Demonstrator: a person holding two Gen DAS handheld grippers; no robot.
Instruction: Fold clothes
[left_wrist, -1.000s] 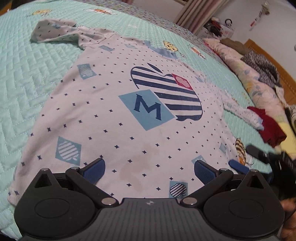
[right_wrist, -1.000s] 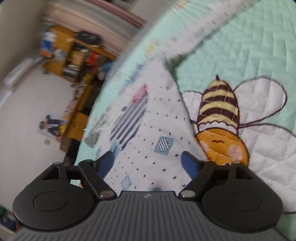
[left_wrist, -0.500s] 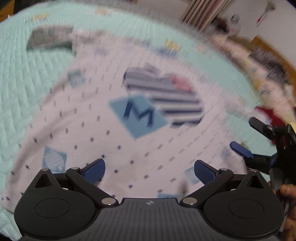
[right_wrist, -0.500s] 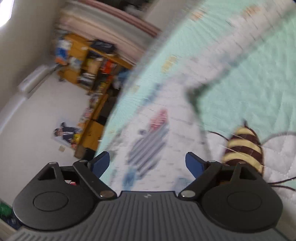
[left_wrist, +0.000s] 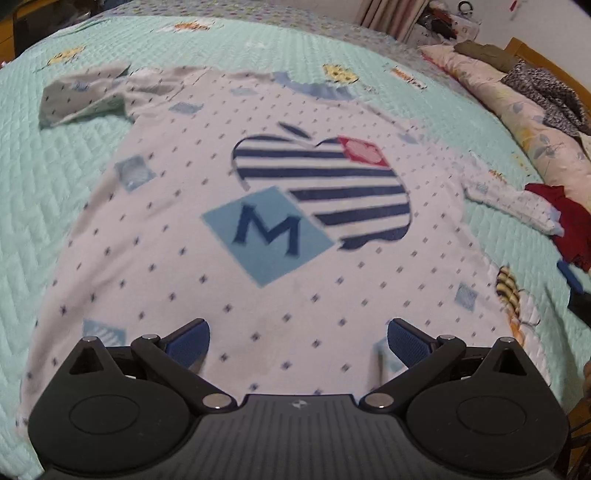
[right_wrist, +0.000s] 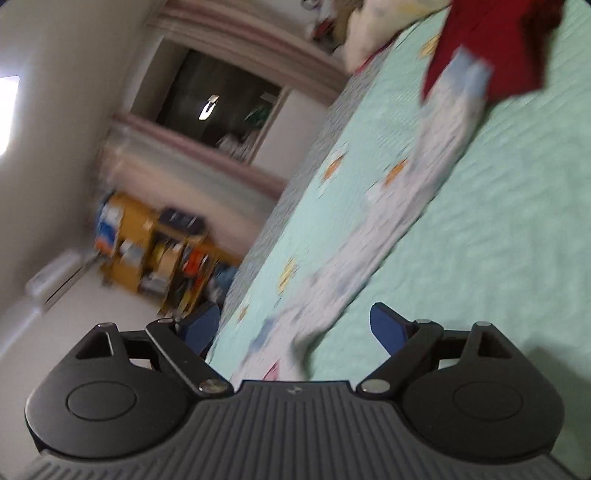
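Note:
A white long-sleeved shirt (left_wrist: 207, 206) with a striped apple print and a blue "M" patch lies spread flat on the mint quilted bed (left_wrist: 44, 192). Its left sleeve is folded near the top left, its right sleeve (left_wrist: 517, 203) stretches out towards a red garment (left_wrist: 569, 225). My left gripper (left_wrist: 298, 341) hovers open over the shirt's hem with nothing between its fingers. In the right wrist view my right gripper (right_wrist: 295, 326) stands open, pointing along the blurred right sleeve (right_wrist: 406, 206) towards the red garment (right_wrist: 487, 48). Nothing is held.
A long floral pillow (left_wrist: 532, 122) with dark clothes on it lines the bed's right side by a wooden headboard. The right wrist view shows a wooden shelf (right_wrist: 155, 251) full of items beyond the bed's far edge, and a window above it.
The right gripper has swung from the shirt's lower edge by the bee print towards the right sleeve and the red garment. The left gripper's view shifted slightly over the hem.

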